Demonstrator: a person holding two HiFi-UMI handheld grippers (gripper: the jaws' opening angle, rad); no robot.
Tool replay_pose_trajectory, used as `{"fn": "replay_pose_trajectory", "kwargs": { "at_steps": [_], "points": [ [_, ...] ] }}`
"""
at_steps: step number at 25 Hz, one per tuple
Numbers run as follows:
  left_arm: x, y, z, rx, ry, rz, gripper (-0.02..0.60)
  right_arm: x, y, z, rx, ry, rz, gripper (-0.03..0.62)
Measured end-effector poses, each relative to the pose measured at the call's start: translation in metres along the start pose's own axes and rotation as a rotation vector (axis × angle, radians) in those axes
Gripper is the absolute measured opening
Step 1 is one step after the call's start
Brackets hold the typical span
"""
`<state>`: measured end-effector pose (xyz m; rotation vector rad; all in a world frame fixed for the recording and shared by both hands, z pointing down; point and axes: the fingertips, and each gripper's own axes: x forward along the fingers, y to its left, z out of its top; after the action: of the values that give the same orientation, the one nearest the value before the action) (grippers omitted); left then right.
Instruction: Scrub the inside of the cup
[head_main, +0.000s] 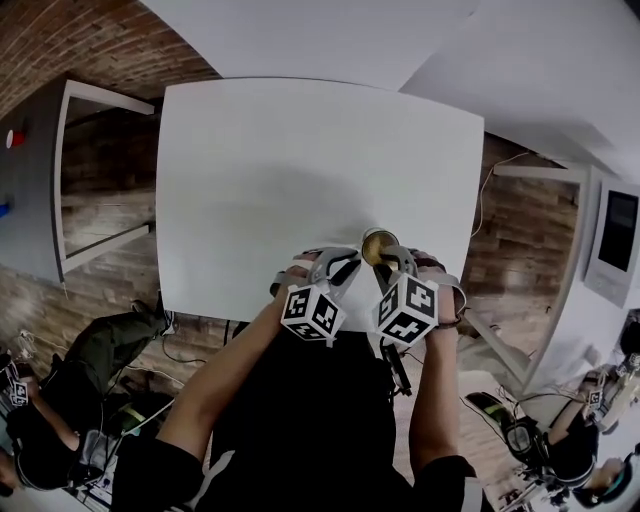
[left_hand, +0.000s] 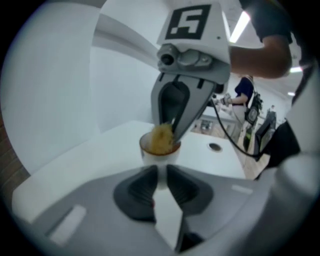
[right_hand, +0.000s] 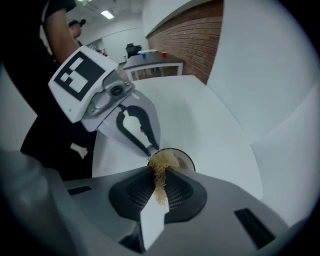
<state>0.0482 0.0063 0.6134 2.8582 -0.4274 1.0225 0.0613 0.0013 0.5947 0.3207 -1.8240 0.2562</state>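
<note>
1. Your left claw (left_hand: 160, 172) is clenching on the near side of the cup (left_hand: 159, 152). I cannot tell whether it is pinching a handle or the wall itself.
2. Your right claw (right_hand: 160, 176) is grasping the scrubber (right_hand: 161, 162), a straw-coloured bundle of fibres, and is pointing steeply down. The top of the bundle is sitting inside the mouth of the cup.
3. The cup is sitting at the near edge of the tabletop (head_main: 300, 160), just in front of your body. It is not clear whether its bottom is resting on the surface.
4. In my judgement, the scrubbing is going on now, and these things could go wrong:
5. The cup is staying so near the edge that a hard push or twist from the scrubber could be sliding it off the tabletop or tipping it toward you.
6. The left claw is gripping only a small part of the cup, so turning force from the scrubbing could be rotating the cup in the grip or pulling it free.
7. The right claw is pinching the scrubber by a thin tail of fibres. If the bundle is catching on the rim, it could be slipping out and staying in the cup.
8. The two claws are working very close together over the cup, so a wide stroke could be knocking one against the other.
</note>
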Motion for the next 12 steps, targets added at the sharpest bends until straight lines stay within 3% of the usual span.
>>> {"fn": "replay_pose_trajectory", "kwargs": {
  "at_steps": [2, 9, 12],
  "points": [
    [-0.002, -0.002, -0.002, 0.029, 0.006, -0.025, 0.063, -0.008, 0.005, -0.006, -0.077, 0.059, 0.026, 0.043],
    [-0.006, -0.004, -0.003, 0.062, 0.018, -0.047, 0.063, 0.010, 0.013, -0.006, -0.165, 0.154, 0.063, 0.041],
    [-0.007, -0.008, -0.003, 0.082, 0.016, -0.046, 0.063, 0.030, 0.014, -0.006, -0.142, 0.154, 0.083, 0.041]
  ]
}}
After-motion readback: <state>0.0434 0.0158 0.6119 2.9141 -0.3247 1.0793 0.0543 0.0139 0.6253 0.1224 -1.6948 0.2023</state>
